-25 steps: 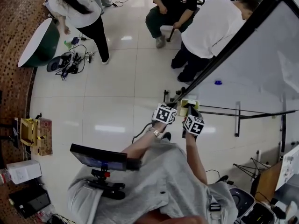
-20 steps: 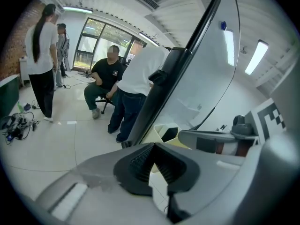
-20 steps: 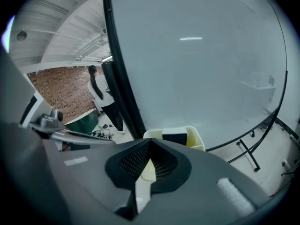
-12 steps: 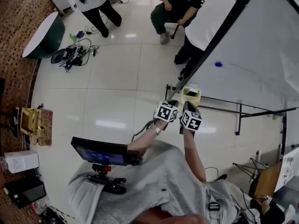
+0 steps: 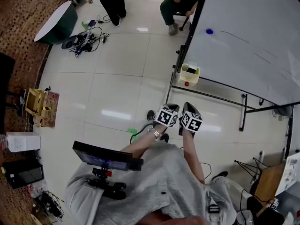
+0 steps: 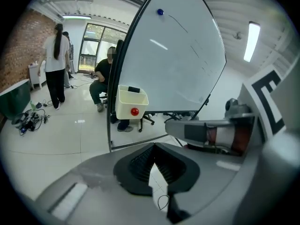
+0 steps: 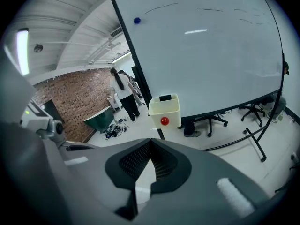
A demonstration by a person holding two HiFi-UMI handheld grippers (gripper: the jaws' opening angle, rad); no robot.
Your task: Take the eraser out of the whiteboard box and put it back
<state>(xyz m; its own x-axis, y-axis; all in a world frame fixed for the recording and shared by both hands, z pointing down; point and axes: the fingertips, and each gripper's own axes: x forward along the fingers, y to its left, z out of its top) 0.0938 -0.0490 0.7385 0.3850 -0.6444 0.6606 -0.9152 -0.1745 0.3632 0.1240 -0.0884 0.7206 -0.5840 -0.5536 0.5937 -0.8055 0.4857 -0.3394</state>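
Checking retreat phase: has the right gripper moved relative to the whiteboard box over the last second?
Yes. The right gripper was at the whiteboard box; now it sits lower in the head view, with bare floor between them.

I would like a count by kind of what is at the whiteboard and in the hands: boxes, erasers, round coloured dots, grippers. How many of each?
Box: 1
Eraser: 1
Round dots, blue dot and red dot: 2
Grippers, left gripper and right gripper: 2
Total: 6
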